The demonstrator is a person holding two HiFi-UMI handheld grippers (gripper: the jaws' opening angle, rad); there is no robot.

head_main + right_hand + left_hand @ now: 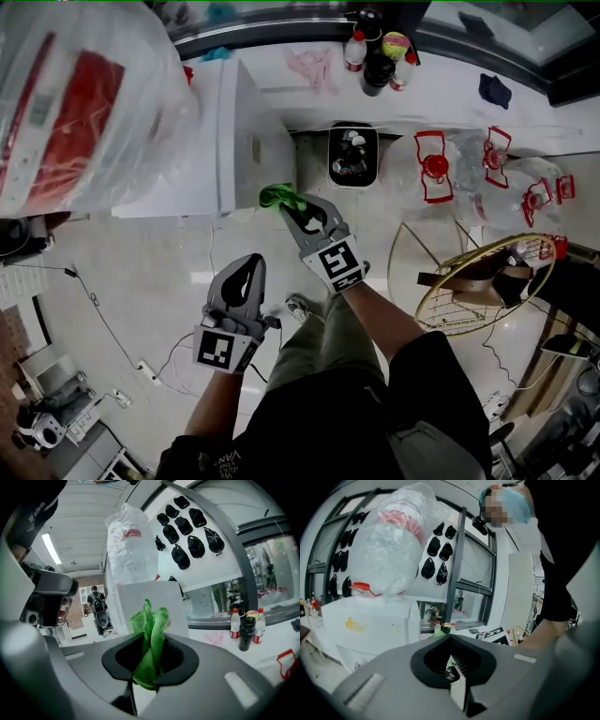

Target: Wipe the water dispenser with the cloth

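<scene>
The left gripper (250, 265) hangs low and well apart from the work. Its jaws are closed together with nothing between them, so it looks idle.

Above it stands the white water dispenser (246, 141), with a plastic-wrapped water bottle (75, 103) on top.

The green cloth (149, 620) sits at the dispenser's near side wall. It is pinched in the jaws of the right gripper (293, 210), which are clamped on its lower part. The cloth is bunched into a narrow wad. Its long axis runs along the line of the jaws, and its free end pokes out past the tips toward the white panel.

Whether the cloth is pressed on the wall or just beside it cannot be told from the head view. No wiped patch shows. The task therefore seems to be at or near its start, with the cloth gripped and brought up, and most faces of the dispenser probably left to wipe.
</scene>
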